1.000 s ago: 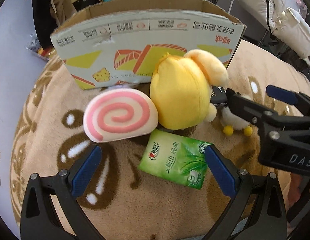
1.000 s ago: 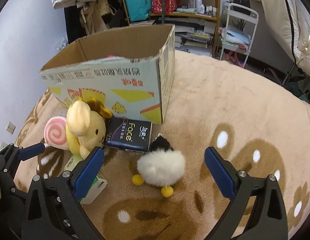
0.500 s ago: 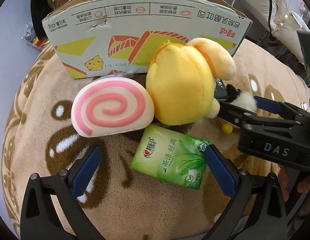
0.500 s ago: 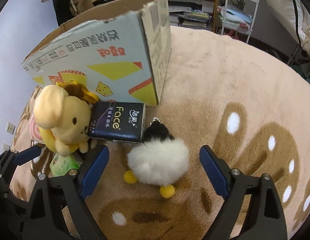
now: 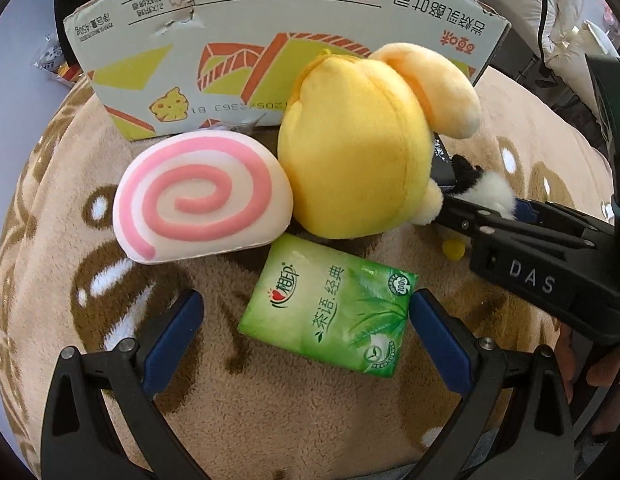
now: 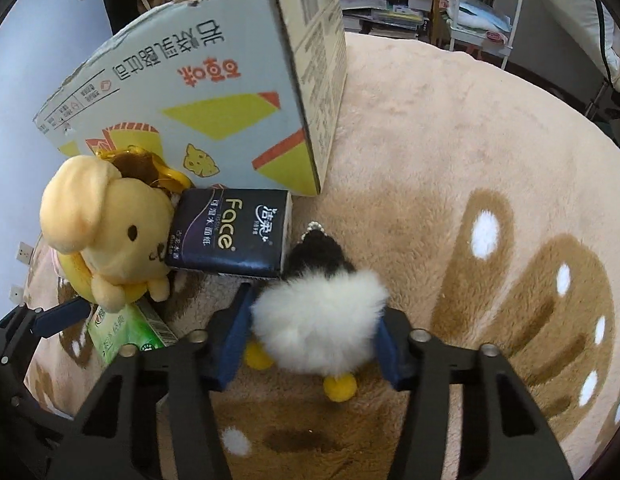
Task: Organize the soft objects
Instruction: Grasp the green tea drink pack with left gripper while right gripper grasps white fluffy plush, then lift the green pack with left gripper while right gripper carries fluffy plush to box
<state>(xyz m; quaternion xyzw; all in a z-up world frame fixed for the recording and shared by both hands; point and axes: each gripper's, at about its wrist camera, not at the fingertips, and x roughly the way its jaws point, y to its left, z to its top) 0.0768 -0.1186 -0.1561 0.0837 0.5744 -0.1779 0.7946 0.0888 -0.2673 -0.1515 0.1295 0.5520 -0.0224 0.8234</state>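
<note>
My right gripper (image 6: 310,344) is shut on a white-and-black fluffy toy (image 6: 318,320) with yellow feet, resting on the carpet. My left gripper (image 5: 302,328) is open around a green tissue pack (image 5: 330,312), not touching it. A pink-swirl plush roll (image 5: 202,196) and a yellow dog plush (image 5: 362,160) lie just beyond the pack. A dark "Face" tissue pack (image 6: 230,232) lies between the yellow dog plush (image 6: 106,232) and the fluffy toy. The right gripper (image 5: 494,216) with the fluffy toy (image 5: 490,192) shows in the left wrist view.
A cardboard box (image 5: 270,48) stands behind the toys, its open top hidden from here; it also shows in the right wrist view (image 6: 214,92). All lies on a tan patterned carpet (image 6: 470,160). Shelves and a white cart (image 6: 486,4) stand far back.
My right gripper moved forward and closed on the fluffy toy. My left gripper moved closer to the green tissue pack and stays open.
</note>
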